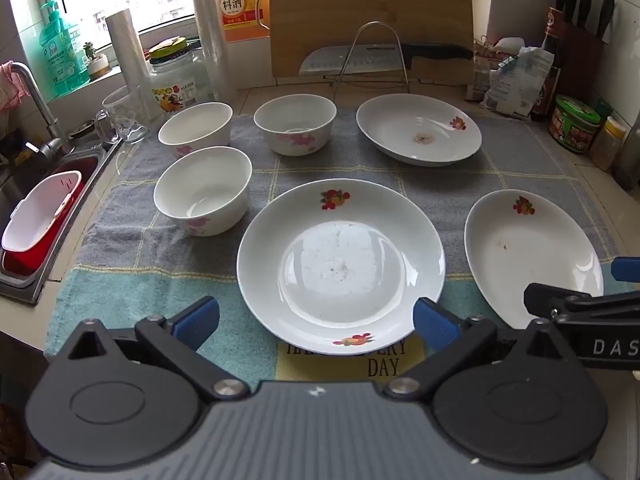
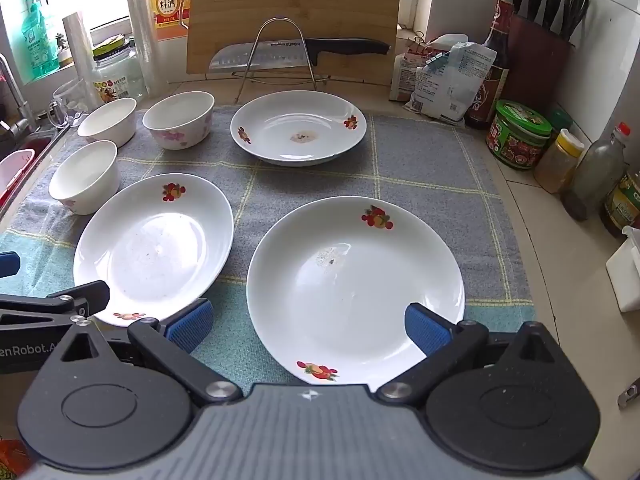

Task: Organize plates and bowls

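Observation:
Three white flowered plates and three white bowls lie on a grey and teal cloth [image 1: 320, 168]. In the left wrist view the near plate [image 1: 340, 264] sits just ahead of my open, empty left gripper [image 1: 316, 322]. A second plate [image 1: 532, 256] lies to the right and a third plate [image 1: 418, 128] at the back. Bowls stand at the left [image 1: 202, 192], back left [image 1: 196, 126] and back middle [image 1: 295, 124]. In the right wrist view my open, empty right gripper [image 2: 306, 328] hovers over the near edge of the right plate [image 2: 354, 288]. The other plates [image 2: 154, 248] [image 2: 298, 128] and bowls [image 2: 85, 176] [image 2: 107, 120] [image 2: 179, 124] lie beyond.
A sink [image 1: 36, 216] with a red and white basin is at the left. A cutting board [image 1: 372, 12], a knife on a wire rack [image 1: 372, 56], jars, bottles [image 2: 516, 134] and a knife block [image 2: 544, 40] line the back and right of the counter.

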`<action>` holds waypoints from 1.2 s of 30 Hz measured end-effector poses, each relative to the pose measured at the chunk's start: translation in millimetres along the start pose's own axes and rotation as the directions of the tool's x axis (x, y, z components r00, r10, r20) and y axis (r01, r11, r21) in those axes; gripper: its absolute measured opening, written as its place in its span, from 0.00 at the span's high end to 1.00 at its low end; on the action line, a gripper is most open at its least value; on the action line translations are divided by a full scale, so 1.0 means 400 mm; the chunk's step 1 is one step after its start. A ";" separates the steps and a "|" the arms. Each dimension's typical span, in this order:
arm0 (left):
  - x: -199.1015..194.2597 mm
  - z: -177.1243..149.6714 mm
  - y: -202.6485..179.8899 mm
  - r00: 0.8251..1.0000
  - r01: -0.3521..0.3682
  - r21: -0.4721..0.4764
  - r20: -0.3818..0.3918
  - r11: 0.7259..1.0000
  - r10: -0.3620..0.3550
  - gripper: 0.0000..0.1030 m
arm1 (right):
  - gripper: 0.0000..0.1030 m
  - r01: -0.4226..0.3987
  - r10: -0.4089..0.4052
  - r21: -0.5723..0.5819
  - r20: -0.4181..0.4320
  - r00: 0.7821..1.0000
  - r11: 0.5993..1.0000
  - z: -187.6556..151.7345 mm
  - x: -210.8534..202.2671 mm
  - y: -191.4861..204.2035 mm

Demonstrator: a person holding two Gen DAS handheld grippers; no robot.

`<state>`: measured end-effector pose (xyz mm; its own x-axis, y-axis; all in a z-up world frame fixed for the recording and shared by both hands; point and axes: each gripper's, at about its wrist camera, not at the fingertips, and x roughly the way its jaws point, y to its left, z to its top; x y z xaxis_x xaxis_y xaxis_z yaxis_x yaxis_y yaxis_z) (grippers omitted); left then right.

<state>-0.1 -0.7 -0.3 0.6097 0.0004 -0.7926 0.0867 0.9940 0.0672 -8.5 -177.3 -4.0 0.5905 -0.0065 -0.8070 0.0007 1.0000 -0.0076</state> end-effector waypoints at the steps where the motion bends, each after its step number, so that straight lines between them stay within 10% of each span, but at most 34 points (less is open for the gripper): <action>1: 0.000 0.000 -0.002 1.000 -0.002 0.005 -0.002 1.000 0.002 0.01 | 0.00 0.001 -0.001 -0.001 -0.001 1.000 1.000 0.000 0.001 0.000; 36: -0.040 -0.013 -0.008 1.000 -0.020 -0.011 0.004 1.000 0.020 0.01 | 0.00 -0.020 0.020 0.018 0.007 1.000 1.000 -0.018 -0.036 -0.009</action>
<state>-14.1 -3.2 8.9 0.6142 0.0202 -0.7889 0.0653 0.9949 0.0763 -22.8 -180.9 3.4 0.5961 0.0134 -0.8028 0.0034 0.9998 0.0193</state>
